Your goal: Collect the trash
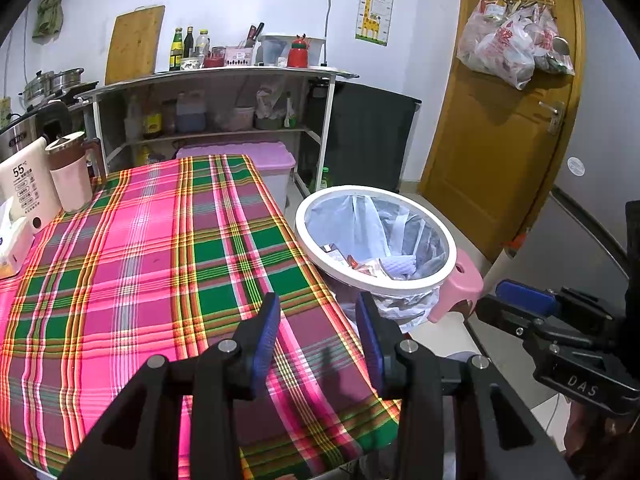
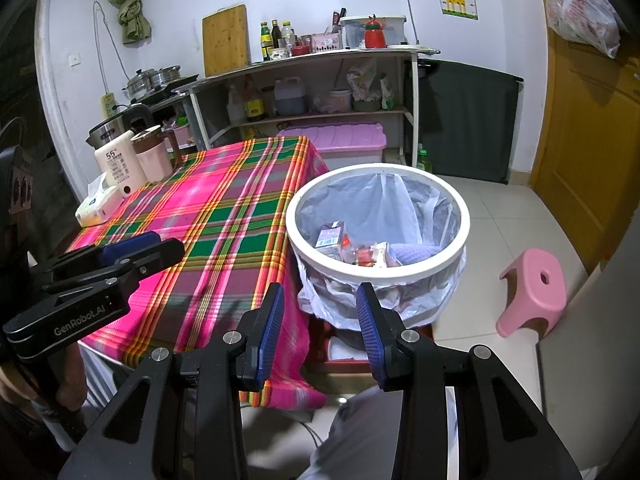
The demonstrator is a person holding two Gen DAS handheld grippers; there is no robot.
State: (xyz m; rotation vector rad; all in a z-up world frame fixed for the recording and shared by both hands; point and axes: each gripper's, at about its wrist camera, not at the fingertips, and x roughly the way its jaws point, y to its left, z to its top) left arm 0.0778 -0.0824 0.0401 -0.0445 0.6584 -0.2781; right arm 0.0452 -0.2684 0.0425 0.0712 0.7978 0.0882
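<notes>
A white-rimmed trash bin (image 1: 450,248) (image 2: 464,216) with a clear liner stands on the floor beside the table's right edge. Inside it lie wrappers and small cartons (image 2: 352,250) (image 1: 368,266). My left gripper (image 1: 318,308) hovers over the near right corner of the plaid tablecloth (image 1: 160,248), open, nothing between its blue pads. My right gripper (image 2: 320,300) hangs just in front of the bin, above the cloth's hanging edge, also open and empty. Each gripper shows in the other's view: the left gripper (image 2: 136,252) at the left, the right gripper (image 1: 532,300) at the right.
At the table's far left stand a white kettle (image 2: 120,164), a pink cup (image 2: 154,156) and a tissue box (image 2: 98,206). A pink stool (image 2: 536,292) sits right of the bin. Behind are a shelf unit (image 2: 320,80), a lilac storage box (image 2: 340,140) and a wooden door (image 1: 512,128).
</notes>
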